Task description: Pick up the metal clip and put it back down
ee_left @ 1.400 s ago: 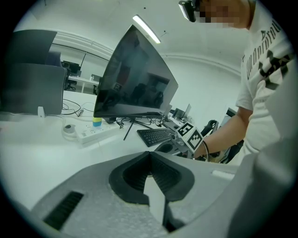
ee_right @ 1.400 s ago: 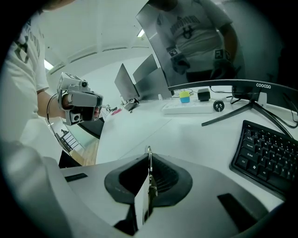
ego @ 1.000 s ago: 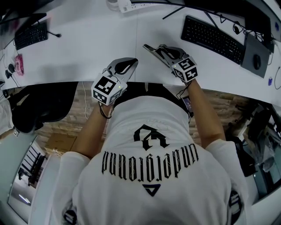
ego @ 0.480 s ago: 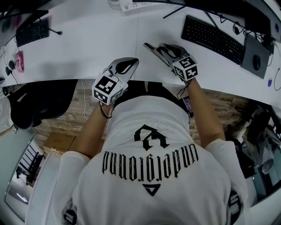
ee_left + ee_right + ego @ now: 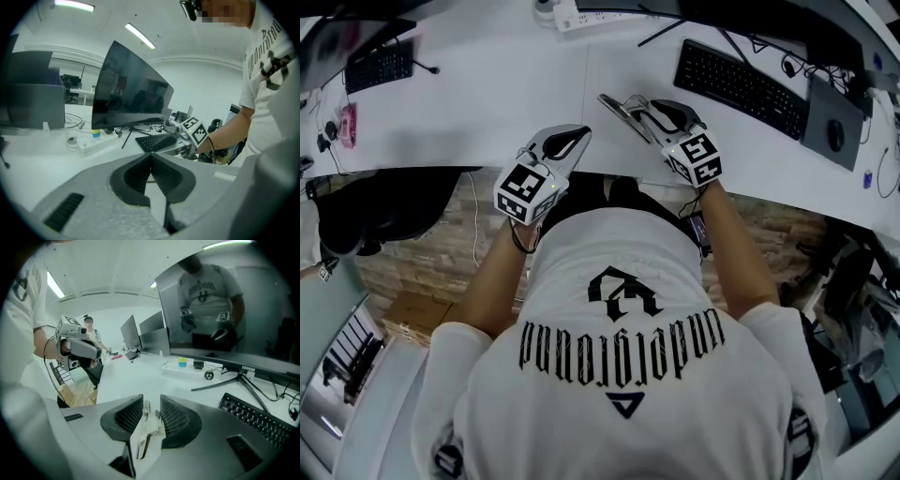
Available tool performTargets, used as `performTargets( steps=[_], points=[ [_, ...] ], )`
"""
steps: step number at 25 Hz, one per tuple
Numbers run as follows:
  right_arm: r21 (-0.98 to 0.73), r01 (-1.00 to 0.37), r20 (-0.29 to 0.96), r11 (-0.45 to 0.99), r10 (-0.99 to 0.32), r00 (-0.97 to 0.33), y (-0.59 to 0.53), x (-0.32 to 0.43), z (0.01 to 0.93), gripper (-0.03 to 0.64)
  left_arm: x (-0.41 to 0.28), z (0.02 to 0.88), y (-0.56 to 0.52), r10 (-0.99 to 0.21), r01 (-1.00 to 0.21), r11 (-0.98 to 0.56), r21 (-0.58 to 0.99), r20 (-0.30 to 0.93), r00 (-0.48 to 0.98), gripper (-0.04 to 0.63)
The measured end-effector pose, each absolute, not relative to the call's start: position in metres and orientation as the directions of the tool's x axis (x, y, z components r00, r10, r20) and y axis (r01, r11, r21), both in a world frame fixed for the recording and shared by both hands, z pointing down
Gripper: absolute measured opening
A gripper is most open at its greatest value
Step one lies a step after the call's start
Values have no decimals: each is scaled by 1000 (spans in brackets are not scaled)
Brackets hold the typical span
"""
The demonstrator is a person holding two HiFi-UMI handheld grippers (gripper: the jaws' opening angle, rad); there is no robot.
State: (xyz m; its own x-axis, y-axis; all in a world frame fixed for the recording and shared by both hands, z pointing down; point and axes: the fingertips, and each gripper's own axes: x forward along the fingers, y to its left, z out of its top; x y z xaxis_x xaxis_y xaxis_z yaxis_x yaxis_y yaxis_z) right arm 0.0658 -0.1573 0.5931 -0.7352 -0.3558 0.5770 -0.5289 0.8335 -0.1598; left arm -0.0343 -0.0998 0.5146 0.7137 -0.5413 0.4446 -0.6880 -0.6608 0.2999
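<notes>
White desk (image 5: 487, 94) below; metal clip (image 5: 147, 430) pinched between right tool's (image 5: 151, 403) jaws.

Counted here: two grippers, left gripper (image 5: 151, 161) and right gripper (image 5: 151, 414). One metal clip (image 5: 146, 426). Two black keyboards, left keyboard (image 5: 377, 67) and right keyboard (image 5: 739, 86). One white power strip (image 5: 569, 13). One dark mouse (image 5: 835, 136). One person (image 5: 619, 356). Number of monitors not possible to tell.

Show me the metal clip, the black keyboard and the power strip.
metal clip (image 5: 146, 409): right gripper view, its upper end between the jaws.
black keyboard (image 5: 739, 84): head view, middle keys.
power strip (image 5: 98, 141): left gripper view, its top face.
</notes>
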Motion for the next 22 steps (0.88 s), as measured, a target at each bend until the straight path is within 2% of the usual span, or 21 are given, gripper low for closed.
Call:
performTargets(
  steps=[4,11,22],
  points=[
    [-109,-492,518,864,-373,-769,-143,70,545,91,-36,487,-102,-596,-715,-651,255,411,690,15],
    [-31,-448,410,893,-398,-821,-130,81,468,26,-28,437,-105,-675,-749,-639,173,340,655,15],
    [34,-407,298,913,-398,-868,-108,94,365,15,-3,356,-75,-758,-790,-599,127,227,611,15]
  ],
)
